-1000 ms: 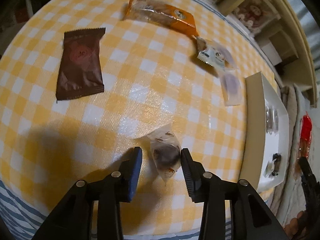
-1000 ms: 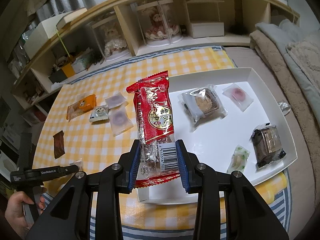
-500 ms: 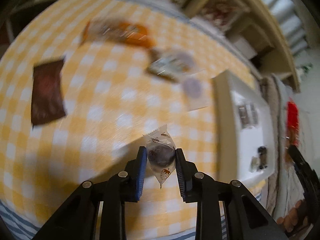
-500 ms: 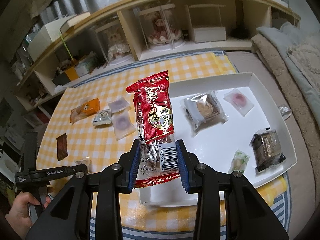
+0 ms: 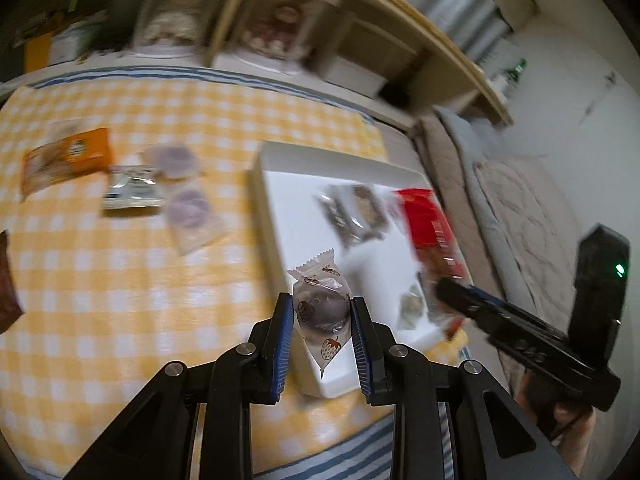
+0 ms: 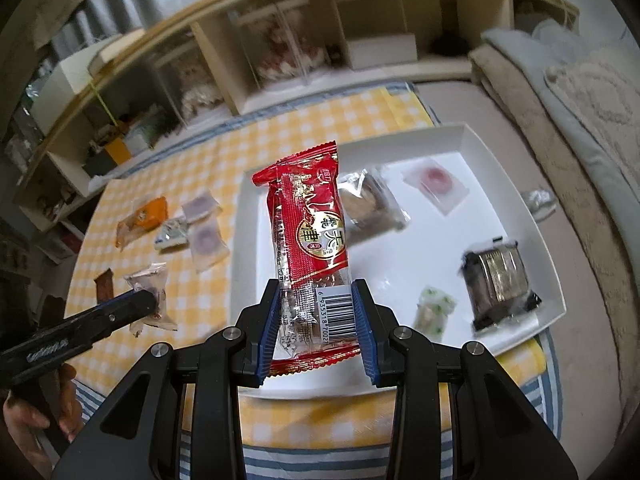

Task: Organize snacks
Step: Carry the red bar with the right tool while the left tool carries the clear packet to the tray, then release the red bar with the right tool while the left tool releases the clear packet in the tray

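L gripper (image 5: pixel 322 316) pinches crinkly clear candy wrapper (image 5: pixel 320 312); R gripper (image 6: pixel 316 316) clamps glossy red pack (image 6: pixel 310 240).

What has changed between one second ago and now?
The left gripper closed on the clear candy, lifted it off the table and carried it toward the white tray. The right gripper still holds the red packet over the tray.

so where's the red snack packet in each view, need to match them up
Left wrist view: red snack packet at right of centre, blurred, over the white tray, held by the right tongs.
Right wrist view: red snack packet dead centre, upright, clamped at its barcode end.
Shared landmark: the orange packet on the checked cloth.
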`<move>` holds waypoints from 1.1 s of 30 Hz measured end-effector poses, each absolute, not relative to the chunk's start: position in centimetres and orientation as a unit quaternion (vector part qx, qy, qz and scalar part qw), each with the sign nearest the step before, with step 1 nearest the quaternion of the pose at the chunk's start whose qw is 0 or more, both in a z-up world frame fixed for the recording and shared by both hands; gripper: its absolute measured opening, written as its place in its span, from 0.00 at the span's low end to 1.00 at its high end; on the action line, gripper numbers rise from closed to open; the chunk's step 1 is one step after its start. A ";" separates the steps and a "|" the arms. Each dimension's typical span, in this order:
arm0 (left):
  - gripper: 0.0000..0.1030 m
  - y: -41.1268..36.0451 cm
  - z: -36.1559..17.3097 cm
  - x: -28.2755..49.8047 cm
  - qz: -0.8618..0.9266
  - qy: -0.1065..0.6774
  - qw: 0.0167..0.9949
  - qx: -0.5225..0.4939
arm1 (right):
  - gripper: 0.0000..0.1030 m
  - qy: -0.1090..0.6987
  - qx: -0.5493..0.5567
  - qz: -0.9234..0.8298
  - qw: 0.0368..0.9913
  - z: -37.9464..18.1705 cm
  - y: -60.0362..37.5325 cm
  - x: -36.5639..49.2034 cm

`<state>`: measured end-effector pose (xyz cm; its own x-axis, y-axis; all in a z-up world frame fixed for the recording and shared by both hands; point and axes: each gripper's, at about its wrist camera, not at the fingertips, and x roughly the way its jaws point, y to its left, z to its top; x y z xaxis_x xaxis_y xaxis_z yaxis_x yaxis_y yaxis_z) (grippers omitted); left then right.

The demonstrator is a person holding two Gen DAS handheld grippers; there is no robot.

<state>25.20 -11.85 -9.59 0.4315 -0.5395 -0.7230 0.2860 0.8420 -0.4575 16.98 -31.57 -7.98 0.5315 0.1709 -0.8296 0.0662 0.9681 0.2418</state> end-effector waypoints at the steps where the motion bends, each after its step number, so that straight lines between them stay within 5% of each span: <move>1: 0.27 -12.2 -9.8 25.4 -0.250 0.474 0.834 -0.132 | 0.35 0.491 0.123 0.027 0.862 -8.4 -31.8 17.0; 29: 0.29 -17.7 -15.6 28.3 -0.249 0.497 0.826 -0.097 | 0.39 0.565 0.135 0.034 0.814 -13.1 -33.0 18.6; 33: 0.33 -17.9 -15.2 27.6 -0.248 0.493 0.830 -0.081 | 0.46 0.565 0.120 0.027 0.816 -12.6 -32.8 17.7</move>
<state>27.59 -17.89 -15.20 0.3896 -0.4922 -0.7784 0.3324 0.8634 -0.3796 17.66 -32.83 -12.64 0.3599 0.1798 -0.9155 0.0909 0.9698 0.2262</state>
